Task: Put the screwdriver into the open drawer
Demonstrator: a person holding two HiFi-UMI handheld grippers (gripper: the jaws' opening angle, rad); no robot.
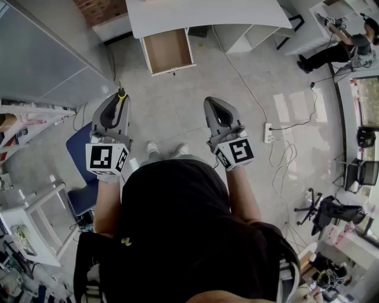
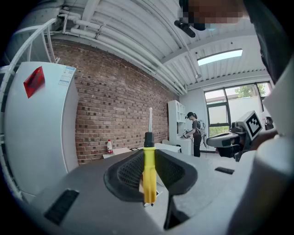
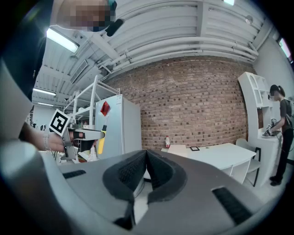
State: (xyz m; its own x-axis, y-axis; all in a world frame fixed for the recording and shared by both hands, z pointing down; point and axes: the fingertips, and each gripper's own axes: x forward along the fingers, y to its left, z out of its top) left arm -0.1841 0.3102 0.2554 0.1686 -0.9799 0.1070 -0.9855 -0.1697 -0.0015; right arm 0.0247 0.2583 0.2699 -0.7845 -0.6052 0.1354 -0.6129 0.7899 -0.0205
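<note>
My left gripper [image 1: 119, 97] is shut on a screwdriver [image 2: 149, 166] with a yellow handle; its black collar and metal shaft stick up past the jaw tips. In the head view the screwdriver [image 1: 121, 93] shows at the tip of the left gripper, pointing away from me. My right gripper [image 1: 216, 105] is shut with nothing between its pads [image 3: 146, 170]. The open drawer [image 1: 169, 51], wooden and empty inside, is pulled out from the white desk [image 1: 207, 15] ahead of both grippers. From the right gripper view the left gripper [image 3: 87, 134] and the screwdriver [image 3: 101, 139] appear at the left.
A blue chair [image 1: 80, 168] stands at my left, white shelving [image 1: 26, 207] beyond it. A power strip [image 1: 268, 132] and cables [image 1: 284, 163] lie on the floor to the right. Office chairs [image 1: 331, 210] and a person [image 1: 340, 50] are at the far right.
</note>
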